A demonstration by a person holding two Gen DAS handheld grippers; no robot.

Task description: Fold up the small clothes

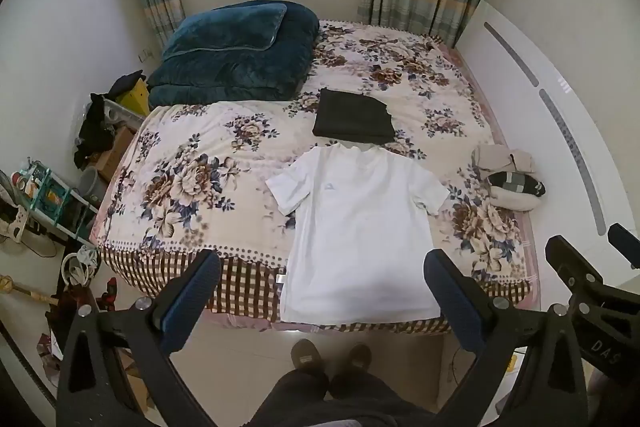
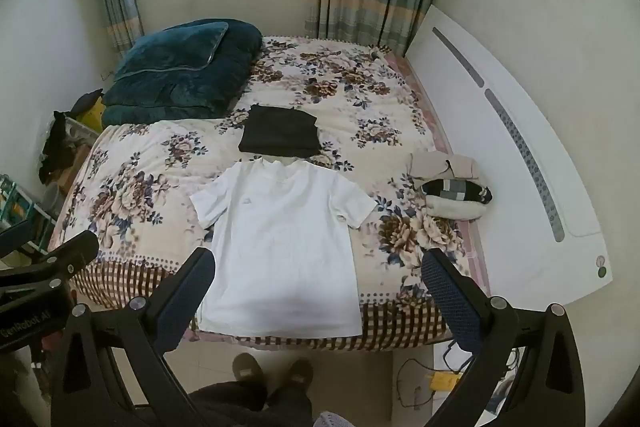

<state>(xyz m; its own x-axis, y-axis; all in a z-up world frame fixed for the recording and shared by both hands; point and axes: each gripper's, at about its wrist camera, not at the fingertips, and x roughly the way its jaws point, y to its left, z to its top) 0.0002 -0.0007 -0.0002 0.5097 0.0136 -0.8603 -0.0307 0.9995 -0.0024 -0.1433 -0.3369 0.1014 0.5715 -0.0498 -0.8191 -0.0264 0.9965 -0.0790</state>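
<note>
A white T-shirt [image 1: 360,227] lies spread flat, front up, on the floral bed [image 1: 192,163], its hem at the near edge; it also shows in the right wrist view [image 2: 280,247]. A folded black garment [image 1: 354,119] lies just beyond its collar, also seen in the right wrist view [image 2: 280,135]. A small pile of beige and striped clothes [image 1: 510,179] sits at the right edge of the bed, as the right wrist view [image 2: 452,187] shows too. My left gripper [image 1: 324,291] is open and empty, held above the near bed edge. My right gripper [image 2: 320,291] is open and empty, beside it.
A folded teal quilt with a pillow [image 1: 236,55] lies at the far left of the bed. A white headboard [image 1: 540,123] runs along the right. Cluttered shelves and boxes [image 1: 52,203] stand on the floor at left. My feet [image 1: 332,359] stand before the bed.
</note>
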